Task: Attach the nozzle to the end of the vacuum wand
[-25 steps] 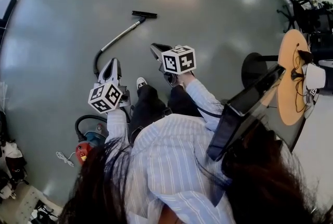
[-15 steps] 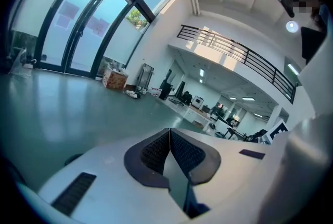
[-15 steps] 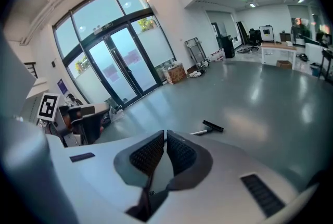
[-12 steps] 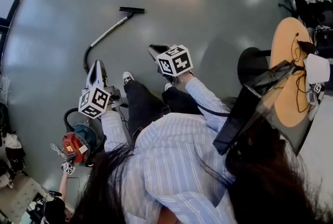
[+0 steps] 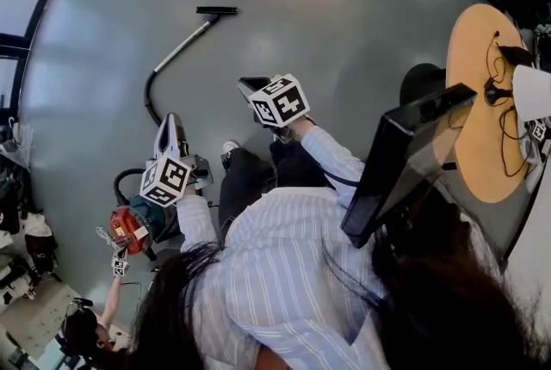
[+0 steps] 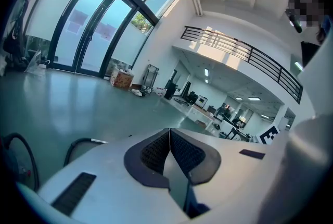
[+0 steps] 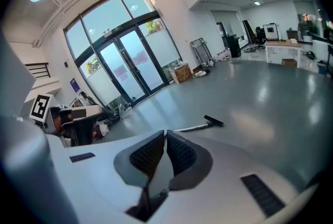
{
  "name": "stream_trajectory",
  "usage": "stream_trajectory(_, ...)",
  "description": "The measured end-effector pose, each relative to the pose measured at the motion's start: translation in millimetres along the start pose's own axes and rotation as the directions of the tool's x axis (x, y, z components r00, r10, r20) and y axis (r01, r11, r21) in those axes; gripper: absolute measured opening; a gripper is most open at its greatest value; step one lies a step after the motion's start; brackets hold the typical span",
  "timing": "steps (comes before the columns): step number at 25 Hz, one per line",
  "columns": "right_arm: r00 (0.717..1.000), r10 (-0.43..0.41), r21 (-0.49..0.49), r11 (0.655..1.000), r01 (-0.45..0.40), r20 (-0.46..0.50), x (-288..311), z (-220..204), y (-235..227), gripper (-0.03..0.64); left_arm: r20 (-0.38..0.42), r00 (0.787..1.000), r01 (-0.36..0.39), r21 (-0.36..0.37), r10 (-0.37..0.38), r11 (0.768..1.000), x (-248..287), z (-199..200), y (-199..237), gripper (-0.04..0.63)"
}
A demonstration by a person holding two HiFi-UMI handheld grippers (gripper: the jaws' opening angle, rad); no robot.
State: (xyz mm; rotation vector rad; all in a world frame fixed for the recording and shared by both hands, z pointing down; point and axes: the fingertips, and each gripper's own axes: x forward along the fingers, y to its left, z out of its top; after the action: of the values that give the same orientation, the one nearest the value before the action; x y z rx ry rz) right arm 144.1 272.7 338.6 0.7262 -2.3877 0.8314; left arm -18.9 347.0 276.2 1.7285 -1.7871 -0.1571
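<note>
The vacuum wand [image 5: 182, 45] lies on the grey floor with a flat black nozzle [image 5: 216, 10] at its far end; the two look joined. A black hose [image 5: 148, 97] curves back from it toward the red and teal canister [image 5: 132, 227]. My left gripper [image 5: 173, 117] hangs shut and empty above the hose, near the canister. My right gripper [image 5: 248, 85] is shut and empty too, right of the wand and well short of the nozzle. In the right gripper view the nozzle [image 7: 214, 121] lies beyond the shut jaws. The left gripper view shows only a hose loop [image 6: 78, 142].
A round wooden table [image 5: 476, 110] with cables stands at the right, with a black stool [image 5: 420, 93] beside it. Another person [image 5: 86, 332] crouches at the lower left among bags and clutter [image 5: 26, 248]. Glass doors [image 6: 88, 25] line one wall.
The person has shifted and both grippers have swung with them; the left one now hangs nearer the canister. The canister shows more fully and a second person has appeared at the lower left.
</note>
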Motion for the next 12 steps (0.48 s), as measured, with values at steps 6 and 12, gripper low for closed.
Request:
stream_trajectory(6, 1.0, 0.022, -0.028, 0.999, -0.022, 0.018, -5, -6, 33, 0.021, 0.01, 0.999, 0.037, 0.019, -0.037, 0.999, -23, -5, -6, 0.009)
stream_trajectory(12, 0.999, 0.022, -0.049, 0.999, -0.021, 0.027, 1, -16, 86, 0.021, -0.005, 0.999, 0.046, 0.063, -0.046, 0.997, -72, -14, 17, 0.009)
